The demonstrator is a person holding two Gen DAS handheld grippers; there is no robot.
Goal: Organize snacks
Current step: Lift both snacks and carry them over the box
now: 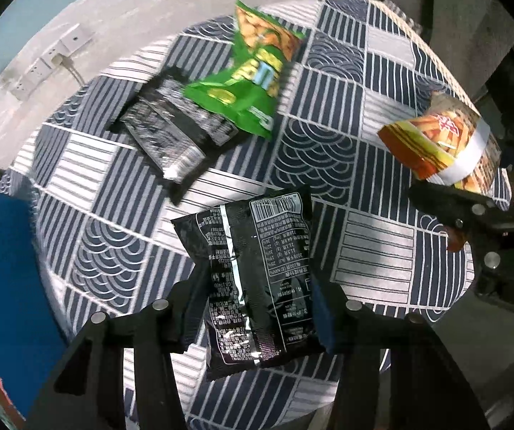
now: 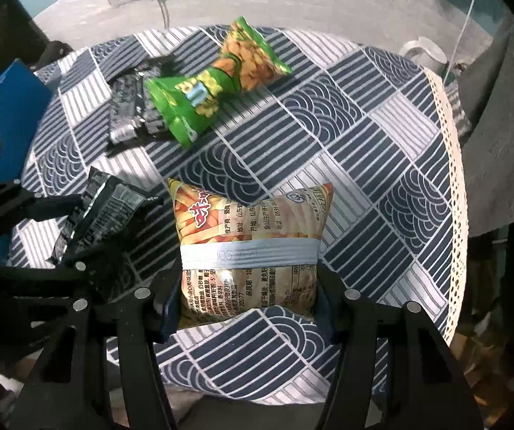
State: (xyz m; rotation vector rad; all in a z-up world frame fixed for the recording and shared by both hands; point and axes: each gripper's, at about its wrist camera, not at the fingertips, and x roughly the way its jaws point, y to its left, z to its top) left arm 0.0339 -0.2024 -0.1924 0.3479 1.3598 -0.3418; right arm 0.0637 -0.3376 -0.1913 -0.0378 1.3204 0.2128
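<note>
**Two snack packets gripped above the patterned table**

A black snack packet (image 1: 253, 279) is clamped between the fingers of the left gripper (image 1: 257, 308) at the lower centre of the left wrist view, its printed back and barcode turned toward the camera. In the right wrist view the same packet is seen at the left edge, tilted. A fries packet (image 2: 250, 251), orange and yellow with a pale band across its middle, is pinched at its lower sides by the right gripper (image 2: 248, 304) in the lower centre of the right wrist view; in the left wrist view it appears at the right edge.

In the upper centre of both views a green snack bag (image 1: 246, 79), twisted at its waist, is seen lying on the blue-and-white patterned tablecloth (image 1: 328, 136). Its lower end overlaps a pile of dark wrapped bars (image 1: 171, 129) just to its left. A blue box (image 1: 2, 258) is partly seen at the left edge. A white mug (image 2: 423, 52) stands at the upper right of the right wrist view.
</note>
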